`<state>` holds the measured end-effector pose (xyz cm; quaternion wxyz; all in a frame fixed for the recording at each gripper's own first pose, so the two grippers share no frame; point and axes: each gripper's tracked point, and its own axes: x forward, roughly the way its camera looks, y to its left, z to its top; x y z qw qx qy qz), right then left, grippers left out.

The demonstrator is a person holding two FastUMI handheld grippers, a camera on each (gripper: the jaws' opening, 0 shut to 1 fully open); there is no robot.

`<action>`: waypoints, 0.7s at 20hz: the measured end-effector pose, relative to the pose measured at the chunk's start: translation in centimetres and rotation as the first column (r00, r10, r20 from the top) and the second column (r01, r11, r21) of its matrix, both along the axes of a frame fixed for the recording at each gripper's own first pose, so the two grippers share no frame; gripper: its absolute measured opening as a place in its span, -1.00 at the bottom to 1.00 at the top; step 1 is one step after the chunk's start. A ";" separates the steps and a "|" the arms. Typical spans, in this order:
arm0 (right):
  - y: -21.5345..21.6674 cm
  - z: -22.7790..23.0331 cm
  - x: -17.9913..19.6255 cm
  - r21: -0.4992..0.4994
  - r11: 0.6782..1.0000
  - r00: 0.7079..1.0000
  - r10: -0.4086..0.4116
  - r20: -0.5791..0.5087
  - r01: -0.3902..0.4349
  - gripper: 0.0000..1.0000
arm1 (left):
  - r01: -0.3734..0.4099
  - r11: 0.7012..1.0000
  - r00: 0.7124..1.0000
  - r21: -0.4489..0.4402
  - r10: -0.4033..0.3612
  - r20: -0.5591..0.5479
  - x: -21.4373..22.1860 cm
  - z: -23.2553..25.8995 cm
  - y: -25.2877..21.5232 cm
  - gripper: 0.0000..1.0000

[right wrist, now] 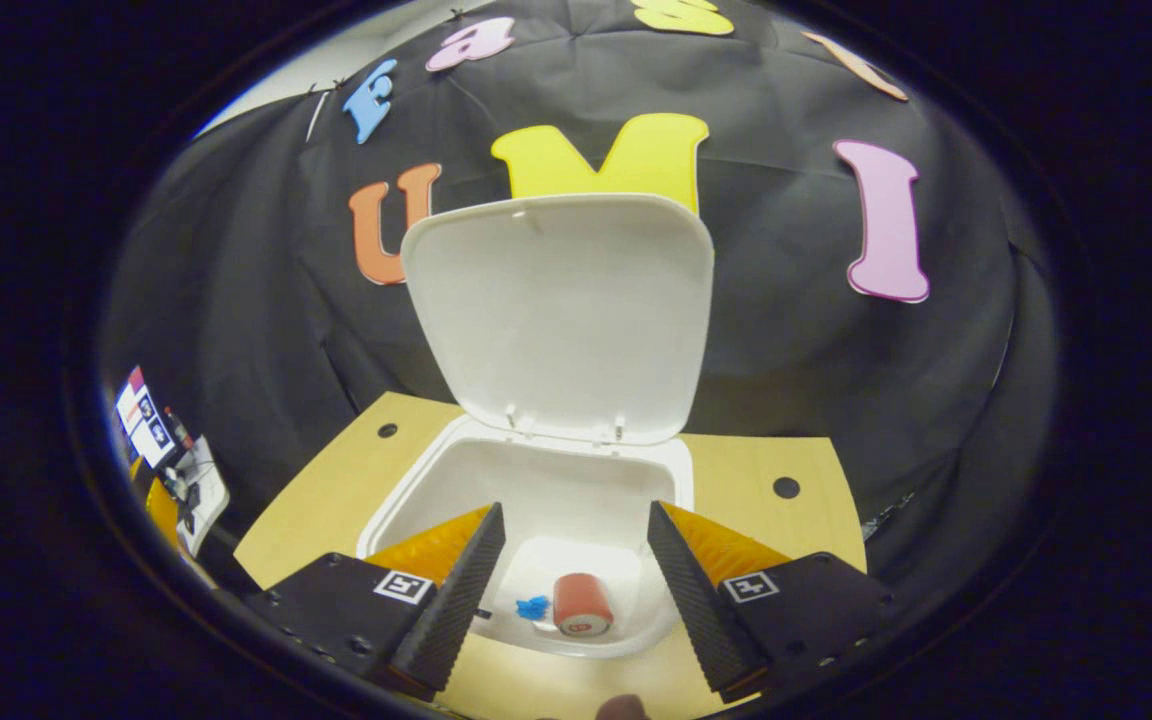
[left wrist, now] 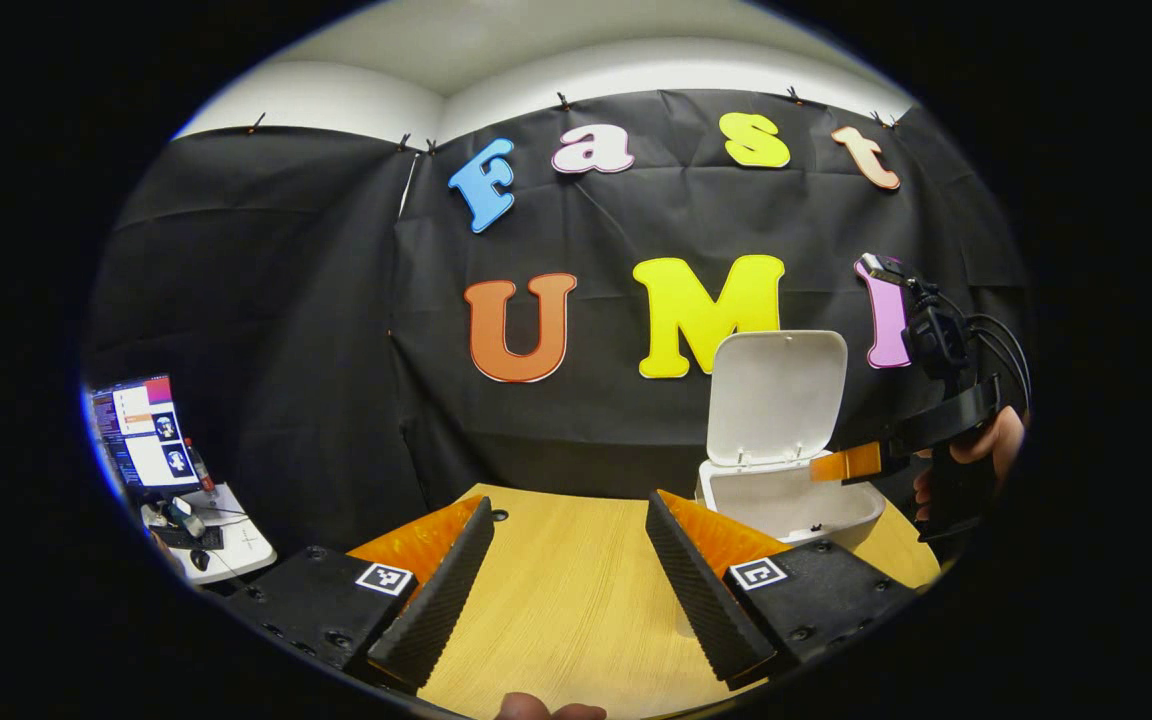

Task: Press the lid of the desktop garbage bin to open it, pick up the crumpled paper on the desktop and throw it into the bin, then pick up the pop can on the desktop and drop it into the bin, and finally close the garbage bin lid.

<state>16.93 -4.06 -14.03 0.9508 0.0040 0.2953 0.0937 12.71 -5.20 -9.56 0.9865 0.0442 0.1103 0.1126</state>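
- Over the wooden table (left wrist: 576,590), the left gripper (left wrist: 570,590) hangs with its jaws spread wide and nothing between them, bare tabletop showing in the gap.
- At the table's far right in the left gripper view, the white bin (left wrist: 786,500) stands with its lid (left wrist: 776,395) swung upright against the black cloth wall (left wrist: 336,350).
- Beside that bin, the right gripper (left wrist: 851,462) reaches in over the rim, held by a hand (left wrist: 981,445); from this angle its jaws cannot be judged.
- From the right gripper view, the right gripper (right wrist: 572,590) hovers directly above the open bin (right wrist: 416,500), jaws spread and empty, the raised lid (right wrist: 556,315) just behind.
- Down on the bin's floor lie the pop can (right wrist: 581,604), on its side, and a small blue crumpled paper (right wrist: 533,607) just beside it.
- Off to the far left, a lit monitor (left wrist: 143,432) sits on a separate desk (left wrist: 236,540).
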 end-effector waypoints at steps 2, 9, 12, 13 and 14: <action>-1.2 1.6 0.0 -0.007 0.999 0.998 -0.044 0.050 0.045 0.80 | 0.012 1.000 1.000 -0.008 -0.012 -0.003 0.1 -0.2 -0.3 0.97; -2.6 10.9 -0.6 0.045 0.986 0.957 -0.169 0.234 0.163 0.85 | 0.071 0.997 0.997 -0.019 -0.071 0.012 1.3 0.4 -1.8 0.97; -1.8 14.5 -0.1 0.059 0.983 0.935 -0.182 0.305 0.173 0.85 | 0.095 0.995 0.995 -0.016 -0.094 0.025 1.6 0.7 -2.3 0.97; -1.3 15.5 0.5 0.059 0.983 0.928 -0.181 0.324 0.172 0.84 | 0.098 0.995 0.995 -0.017 -0.097 0.028 1.6 0.8 -2.3 0.98; -0.7 16.4 1.1 0.061 0.984 0.923 -0.177 0.340 0.167 0.87 | 0.098 0.995 0.995 -0.018 -0.098 0.031 1.6 1.0 -2.2 0.98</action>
